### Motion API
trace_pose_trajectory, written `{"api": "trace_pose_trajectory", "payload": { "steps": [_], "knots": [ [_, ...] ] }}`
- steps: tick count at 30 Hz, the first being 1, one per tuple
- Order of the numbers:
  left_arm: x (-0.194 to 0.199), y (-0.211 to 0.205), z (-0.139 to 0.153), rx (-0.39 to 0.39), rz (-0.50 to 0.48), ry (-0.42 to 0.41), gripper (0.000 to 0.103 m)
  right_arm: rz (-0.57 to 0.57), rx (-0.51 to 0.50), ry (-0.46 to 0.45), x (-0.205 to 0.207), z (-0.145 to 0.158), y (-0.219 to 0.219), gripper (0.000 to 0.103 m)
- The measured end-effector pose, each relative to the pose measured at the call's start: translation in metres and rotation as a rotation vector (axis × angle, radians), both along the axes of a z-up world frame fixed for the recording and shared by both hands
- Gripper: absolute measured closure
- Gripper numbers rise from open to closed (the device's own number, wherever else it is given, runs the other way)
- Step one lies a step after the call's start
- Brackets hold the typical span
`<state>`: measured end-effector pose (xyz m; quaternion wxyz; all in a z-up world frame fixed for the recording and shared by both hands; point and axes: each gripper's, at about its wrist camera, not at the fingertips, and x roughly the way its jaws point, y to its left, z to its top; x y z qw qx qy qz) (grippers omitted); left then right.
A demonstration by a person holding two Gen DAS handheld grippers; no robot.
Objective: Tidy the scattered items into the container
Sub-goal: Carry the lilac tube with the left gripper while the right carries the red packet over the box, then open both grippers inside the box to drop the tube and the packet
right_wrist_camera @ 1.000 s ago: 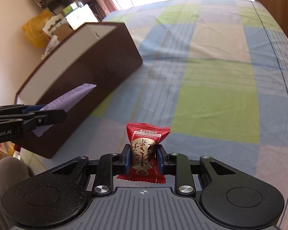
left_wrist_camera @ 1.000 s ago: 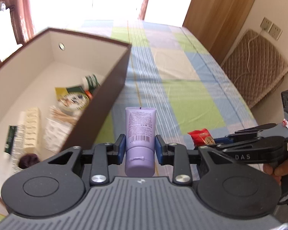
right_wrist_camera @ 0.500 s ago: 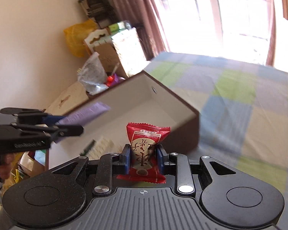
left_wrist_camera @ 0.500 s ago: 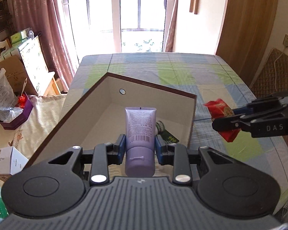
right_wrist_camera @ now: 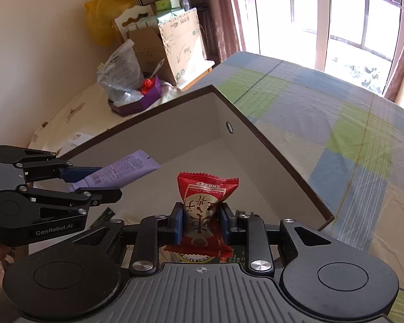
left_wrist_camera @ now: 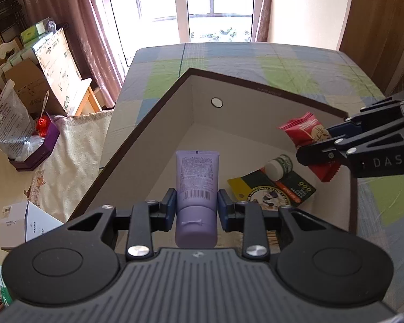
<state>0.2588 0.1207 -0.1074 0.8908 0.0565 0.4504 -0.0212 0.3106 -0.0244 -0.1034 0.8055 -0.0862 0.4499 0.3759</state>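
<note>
1. Two grippers over the box (left_wrist_camera: pixel 256 86) at once, and I have both of them loaded.
2. My left gripper (left_wrist_camera: pixel 196 206) is clamped on the purple tube (left_wrist_camera: pixel 197 177), blue pads pinching it just above the cap, the crimped end pointing forward over the open box.
3. From the right wrist view the same left gripper (right_wrist_camera: pixel 94 180) comes in from the left edge, the purple tube (right_wrist_camera: pixel 121 171) tilted up and sticking out past the fingertips above the box interior.
4. My right gripper (right_wrist_camera: pixel 201 223) is closed on the red snack packet (right_wrist_camera: pixel 206 207), held upright, pads squeezing its lower half (the wrapper is crinkled in at the grip).
5. In the left wrist view the right gripper (left_wrist_camera: pixel 328 140) reaches in from the right, the red snack packet (left_wrist_camera: pixel 307 137) hanging over the box's right wall.
6. Down on the box floor I see a small white-capped bottle (left_wrist_camera: pixel 278 165) lying on a dark green and yellow pack (left_wrist_camera: pixel 272 191), both in the right part of the box.
7. Box itself: dark brown outside, pale inside, sitting on the checked bedspread (right_wrist_camera: pixel 350 123), with a round hole (right_wrist_camera: pixel 229 127) in its far wall.
8. Off the bed's left side I can make out cardboard cartons (right_wrist_camera: pixel 175 43) and a clear plastic bag (right_wrist_camera: pixel 121 78).
</note>
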Motion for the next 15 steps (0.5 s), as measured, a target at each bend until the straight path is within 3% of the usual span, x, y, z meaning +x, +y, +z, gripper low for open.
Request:
{"api": "trace_pose_trajectory", "payload": {
  "steps": [15],
  "knots": [
    [0.046,-0.01,-0.052,0.134,-0.026,0.079,0.076,-0.002,-0.05,-0.01,0.018,-0.01,0.004,0.073]
  ]
}}
